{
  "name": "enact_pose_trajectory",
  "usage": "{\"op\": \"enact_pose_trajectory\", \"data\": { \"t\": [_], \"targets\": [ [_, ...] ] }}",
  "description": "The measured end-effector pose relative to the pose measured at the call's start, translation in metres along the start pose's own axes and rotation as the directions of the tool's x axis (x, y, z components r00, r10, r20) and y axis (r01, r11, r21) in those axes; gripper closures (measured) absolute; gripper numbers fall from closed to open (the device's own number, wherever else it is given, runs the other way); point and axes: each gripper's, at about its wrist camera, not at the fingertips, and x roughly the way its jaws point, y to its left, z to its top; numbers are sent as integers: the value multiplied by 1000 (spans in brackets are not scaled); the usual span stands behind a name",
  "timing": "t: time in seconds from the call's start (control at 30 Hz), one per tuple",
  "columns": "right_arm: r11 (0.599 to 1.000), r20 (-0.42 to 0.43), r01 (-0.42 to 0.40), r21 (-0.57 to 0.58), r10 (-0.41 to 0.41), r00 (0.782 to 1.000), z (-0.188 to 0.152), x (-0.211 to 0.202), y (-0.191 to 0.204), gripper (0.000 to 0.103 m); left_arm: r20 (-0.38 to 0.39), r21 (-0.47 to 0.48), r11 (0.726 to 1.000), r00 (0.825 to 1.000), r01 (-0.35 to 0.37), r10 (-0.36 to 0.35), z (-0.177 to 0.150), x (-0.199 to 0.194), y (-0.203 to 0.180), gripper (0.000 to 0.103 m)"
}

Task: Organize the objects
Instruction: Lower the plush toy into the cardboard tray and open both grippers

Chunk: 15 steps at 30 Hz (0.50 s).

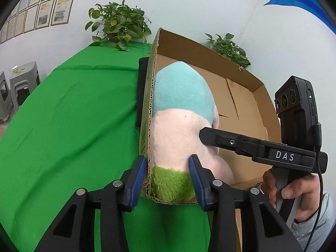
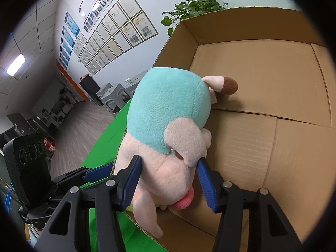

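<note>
A plush toy (image 1: 180, 113), pink with a teal head and a green end, leans against the inside wall of an open cardboard box (image 1: 247, 105) on the green table. My left gripper (image 1: 168, 168) straddles the box's near wall and the toy's lower end, its blue pads against both. In the right wrist view the same plush toy (image 2: 168, 115) lies inside the box (image 2: 262, 105), and my right gripper (image 2: 168, 172) is closed around its pink body. The right gripper also shows in the left wrist view (image 1: 208, 134), pressed into the toy's side.
A green cloth (image 1: 73, 115) covers the table left of the box. A dark object (image 1: 141, 84) lies just outside the box's left wall. Potted plants (image 1: 117, 25) stand at the table's far edge. Grey stools (image 1: 21, 84) stand on the floor at left.
</note>
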Motion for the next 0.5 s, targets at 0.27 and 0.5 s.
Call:
{"op": "enact_pose_trajectory", "data": {
  "t": [0.27,0.5],
  "targets": [
    [999,14,40,-21,-40,999,-1,-1,3,42,-4,4,1000,1000,-25,25,3,1,-10,65],
    [969,128,228,-98,-215,968,-16,-43,21,19,93,94,987,988,-131,122,-5,-24,-34,58]
  ]
}}
